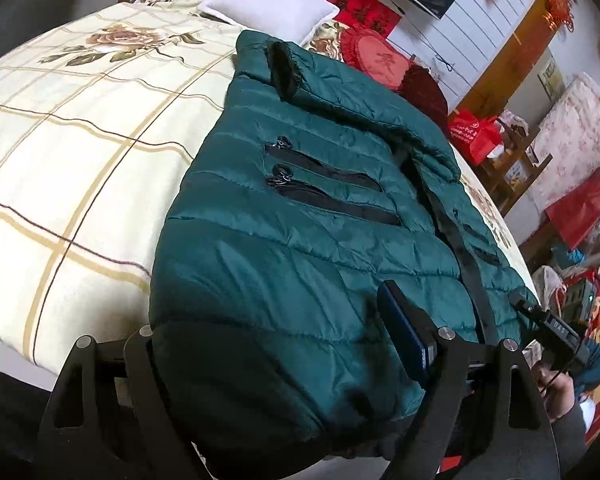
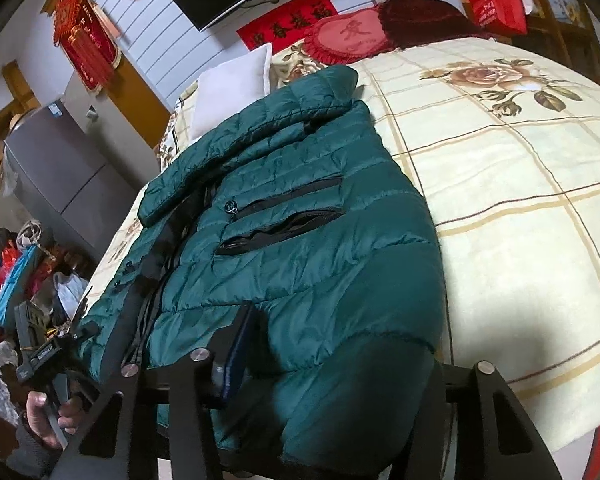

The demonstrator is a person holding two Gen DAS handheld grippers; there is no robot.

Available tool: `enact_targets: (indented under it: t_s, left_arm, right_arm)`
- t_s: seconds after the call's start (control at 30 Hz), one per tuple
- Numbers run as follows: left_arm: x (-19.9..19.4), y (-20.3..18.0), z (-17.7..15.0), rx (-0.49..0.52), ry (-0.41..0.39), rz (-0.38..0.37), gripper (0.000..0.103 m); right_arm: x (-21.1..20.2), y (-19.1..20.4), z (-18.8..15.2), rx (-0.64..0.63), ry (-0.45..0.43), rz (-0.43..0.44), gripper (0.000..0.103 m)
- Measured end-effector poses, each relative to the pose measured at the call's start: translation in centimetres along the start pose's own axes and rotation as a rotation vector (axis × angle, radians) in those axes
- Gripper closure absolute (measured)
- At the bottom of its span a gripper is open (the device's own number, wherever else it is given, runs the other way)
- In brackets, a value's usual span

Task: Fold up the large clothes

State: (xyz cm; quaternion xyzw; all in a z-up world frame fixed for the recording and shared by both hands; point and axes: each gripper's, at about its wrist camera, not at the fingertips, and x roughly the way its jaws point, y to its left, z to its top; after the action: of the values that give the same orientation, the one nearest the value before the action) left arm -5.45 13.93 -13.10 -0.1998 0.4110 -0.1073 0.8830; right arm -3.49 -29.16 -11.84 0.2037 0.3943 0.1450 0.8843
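A dark green puffer jacket [image 1: 300,220] [image 2: 300,240] lies front up on the bed, collar far, hem at the near edge. My left gripper [image 1: 276,320] straddles the hem's left corner. Its blue-padded finger [image 1: 404,332] rests on top, the other finger is hidden under the fabric, and the jaws stand wide. My right gripper [image 2: 340,340] is at the hem's right corner. Its blue pad [image 2: 238,356] presses into bunched fabric and the far finger is hidden beneath. A hand [image 2: 44,420] holds the left gripper.
The bed carries a cream checked blanket with roses [image 1: 80,160] [image 2: 520,200]. A white pillow [image 1: 272,4] and red cushions [image 1: 380,60] lie at the head. A grey fridge [image 2: 60,168] and red bags with clutter [image 1: 480,136] stand beside the bed.
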Motion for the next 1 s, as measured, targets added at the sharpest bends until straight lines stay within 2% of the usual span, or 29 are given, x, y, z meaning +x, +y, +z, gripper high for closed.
enact_targets:
  t_s: [0.13, 0.17, 0.2, 0.23, 0.3, 0.37, 0.43, 0.53, 0.63, 0.83, 1.0]
  left_arm:
    - [0.1, -0.2, 0.0, 0.053, 0.011, 0.007, 0.021]
    - [0.2, -0.3, 0.2, 0.056, 0.017, 0.027, 0.031]
    - [0.3, -0.3, 0.3, 0.057, 0.026, 0.069, 0.054]
    - [0.3, 0.0, 0.4, 0.049, 0.035, 0.089, 0.061]
    - [-0.1, 1.3, 0.6, -0.012, 0.04, 0.044, 0.08]
    - [-0.5, 2.3, 0.7, -0.046, 0.044, 0.021, 0.082]
    - [-0.9, 2.4, 0.8, -0.032, 0.037, 0.046, 0.082]
    - [-1.0, 2.2, 0.8, -0.014, 0.041, 0.074, 0.082]
    - [-0.7, 1.9, 0.7, 0.006, 0.046, 0.107, 0.072]
    - [-0.7, 1.5, 0.2, 0.028, 0.011, 0.131, 0.069]
    - [-0.6, 1.4, 0.1, 0.035, -0.005, 0.136, 0.067]
  right_arm:
    - [0.1, 0.5, -0.2, -0.019, 0.015, 0.02, 0.059]
    - [0.2, 0.6, -0.2, -0.024, 0.022, 0.023, 0.059]
    - [0.2, 0.8, -0.2, -0.033, 0.029, 0.025, 0.062]
    - [0.2, 1.0, -0.2, -0.042, 0.028, 0.026, 0.066]
    - [-0.2, 1.4, -0.3, -0.052, 0.023, 0.044, 0.07]
    - [-0.5, 1.7, -0.4, -0.056, 0.02, 0.057, 0.072]
    - [-0.7, 1.9, -0.7, -0.06, 0.022, 0.058, 0.077]
    - [-0.6, 2.4, -1.1, -0.08, 0.032, 0.058, 0.077]
    - [-0.2, 1.9, -1.1, -0.054, 0.046, 0.036, 0.077]
    - [0.2, 1.1, -1.2, -0.034, 0.051, 0.011, 0.077]
    - [0.1, 0.4, -1.3, 0.015, 0.034, 0.042, 0.076]
